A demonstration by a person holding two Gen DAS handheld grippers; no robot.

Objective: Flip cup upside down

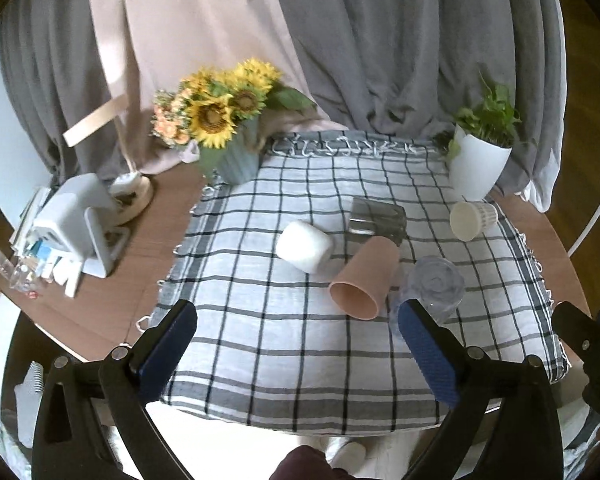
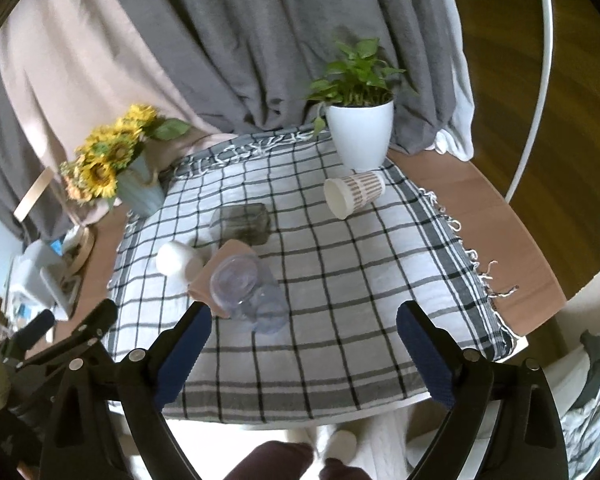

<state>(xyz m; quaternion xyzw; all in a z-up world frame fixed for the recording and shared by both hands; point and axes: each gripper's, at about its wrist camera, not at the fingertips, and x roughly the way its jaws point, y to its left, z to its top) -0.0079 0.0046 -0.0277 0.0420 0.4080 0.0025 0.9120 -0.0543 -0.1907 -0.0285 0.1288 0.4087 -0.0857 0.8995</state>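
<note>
A checked cloth (image 1: 300,360) is spread over the surface (image 1: 112,280). On it, five cups are seen lying on their sides: a pink cup (image 1: 366,276), a white cup (image 1: 305,245), a clear cup (image 1: 434,286), a dark glass (image 1: 376,216) and a striped cup (image 1: 473,220). The pink cup is touched by the clear cup. Both the left hand-held gripper (image 1: 296,344) and the right hand-held gripper (image 2: 302,348) are spread wide, and nothing is held.
</note>
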